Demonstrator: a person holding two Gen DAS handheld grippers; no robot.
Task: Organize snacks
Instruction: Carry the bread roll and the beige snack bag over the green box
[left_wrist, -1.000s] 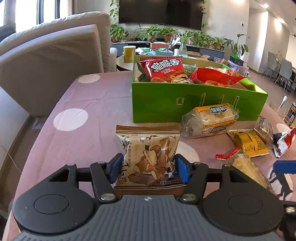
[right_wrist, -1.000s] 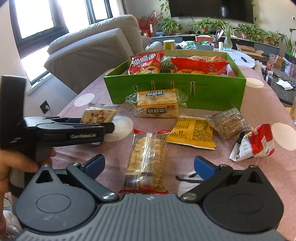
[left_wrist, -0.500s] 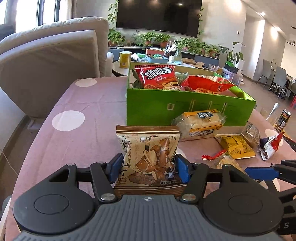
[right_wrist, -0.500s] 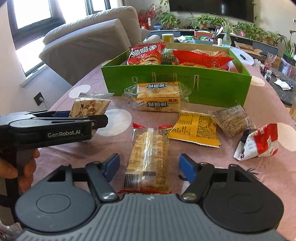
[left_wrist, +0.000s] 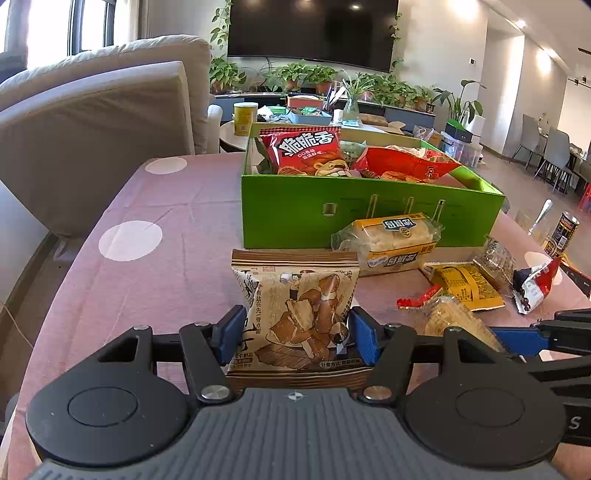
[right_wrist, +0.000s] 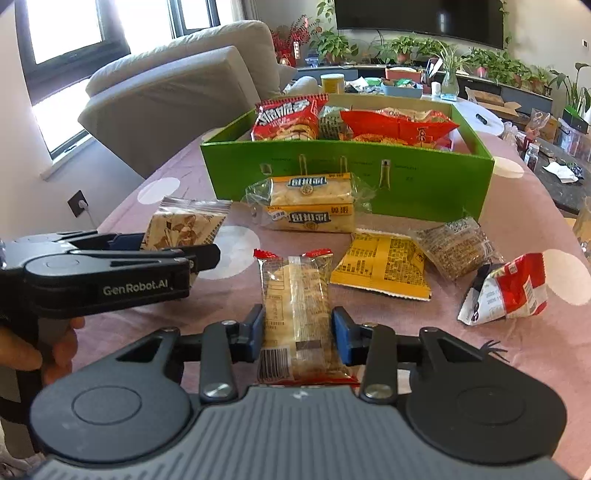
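My left gripper (left_wrist: 295, 325) is shut on the near end of a brown snack packet (left_wrist: 295, 295) printed with a cartoon; the packet juts forward over the pink dotted tablecloth. In the right wrist view the left gripper (right_wrist: 177, 245) and its packet (right_wrist: 184, 225) sit at the left. My right gripper (right_wrist: 297, 328) has its blue pads against both long sides of a clear cracker packet (right_wrist: 295, 295) that lies flat on the cloth. Beyond stands the green box (right_wrist: 332, 166), holding red chip bags.
On the cloth before the box lie a yellow-labelled bread packet (right_wrist: 310, 203), a yellow flat packet (right_wrist: 380, 262), a clear grain packet (right_wrist: 454, 247) and a red-white packet (right_wrist: 506, 288). A grey sofa (left_wrist: 92, 129) stands left. A dark can (left_wrist: 563, 232) is far right.
The right gripper's jaws have narrowed from wide apart down onto the cracker packet's sides. The left gripper keeps its hold on the brown packet and has shifted only slightly.
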